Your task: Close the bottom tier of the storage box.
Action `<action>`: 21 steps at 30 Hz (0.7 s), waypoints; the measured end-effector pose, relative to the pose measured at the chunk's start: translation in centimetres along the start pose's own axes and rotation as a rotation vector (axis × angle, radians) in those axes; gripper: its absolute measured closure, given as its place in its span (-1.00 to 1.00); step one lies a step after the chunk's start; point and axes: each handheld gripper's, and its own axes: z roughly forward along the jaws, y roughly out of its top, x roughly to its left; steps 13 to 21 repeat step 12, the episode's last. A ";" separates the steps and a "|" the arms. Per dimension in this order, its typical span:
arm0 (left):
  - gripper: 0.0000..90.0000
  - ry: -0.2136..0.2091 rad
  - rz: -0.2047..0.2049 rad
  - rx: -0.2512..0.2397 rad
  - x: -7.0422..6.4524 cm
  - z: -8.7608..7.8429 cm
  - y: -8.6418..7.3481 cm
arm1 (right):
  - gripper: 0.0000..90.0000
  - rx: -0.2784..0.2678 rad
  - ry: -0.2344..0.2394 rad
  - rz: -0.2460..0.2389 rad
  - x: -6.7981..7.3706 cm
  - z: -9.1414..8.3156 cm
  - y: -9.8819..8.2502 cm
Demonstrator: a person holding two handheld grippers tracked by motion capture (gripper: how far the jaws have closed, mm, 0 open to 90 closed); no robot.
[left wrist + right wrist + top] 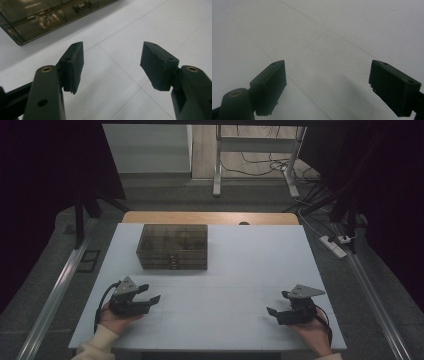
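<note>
A smoky, see-through drawer box [172, 246] stands on the white table [255, 260], back left of centre. Small parts lie inside its compartments, and its near corner [45, 20] appears at the top left of the left gripper view. My left gripper [151, 293] rests near the front left, held by a hand, pointing right and slightly toward the box. Its jaws stand open [112, 50] with bare table between them. My right gripper [277, 303] sits at the front right, pointing left. It is open [327, 67] over bare table, nothing between the pads.
A wooden strip [210, 217] runs behind the white surface. Beyond it are a desk frame [218, 165] and loose cables on the floor. A power strip [333, 246] lies off the right side. Metal rails [55, 292] flank the table.
</note>
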 end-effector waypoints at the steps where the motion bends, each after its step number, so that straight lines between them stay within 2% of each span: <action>1: -0.19 0.001 0.000 0.000 0.0 0.0 0.0 | -0.69 0.000 0.000 -0.001 0.0 0.0 0.0; 21: -0.20 0.001 -0.003 0.005 0.1 0.1 0.0 | -0.69 -0.001 0.001 -0.001 0.1 0.0 0.0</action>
